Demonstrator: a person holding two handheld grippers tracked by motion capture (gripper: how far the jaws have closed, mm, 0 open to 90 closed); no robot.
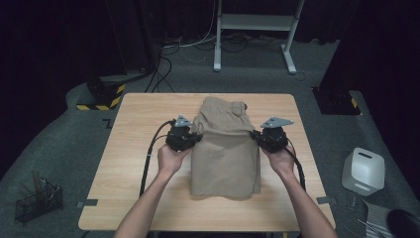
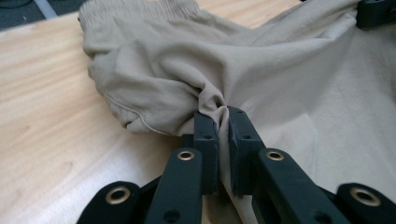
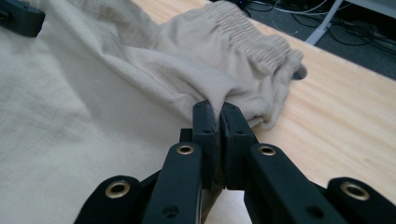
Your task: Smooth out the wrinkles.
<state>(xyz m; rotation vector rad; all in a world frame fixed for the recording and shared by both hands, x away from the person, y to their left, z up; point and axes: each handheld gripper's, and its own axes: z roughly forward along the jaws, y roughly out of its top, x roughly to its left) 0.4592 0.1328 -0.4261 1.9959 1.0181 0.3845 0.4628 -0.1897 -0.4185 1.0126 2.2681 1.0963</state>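
High view: beige shorts (image 1: pixel 225 153) lie between the left gripper (image 1: pixel 194 135) and right gripper (image 1: pixel 256 135), each clamped tight on a bunched side edge. Soft, wrinkled fabric, folded, elastic waistband at the far end. Their long axis runs away from the person along the bench (image 1: pixel 143 148).

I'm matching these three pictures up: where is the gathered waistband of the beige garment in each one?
High view: waistband at the garment's far end, centre of the table.
Left gripper view: top, left of centre.
Right gripper view: upper right.
Shared landmark: the cloth pinched in each tool.
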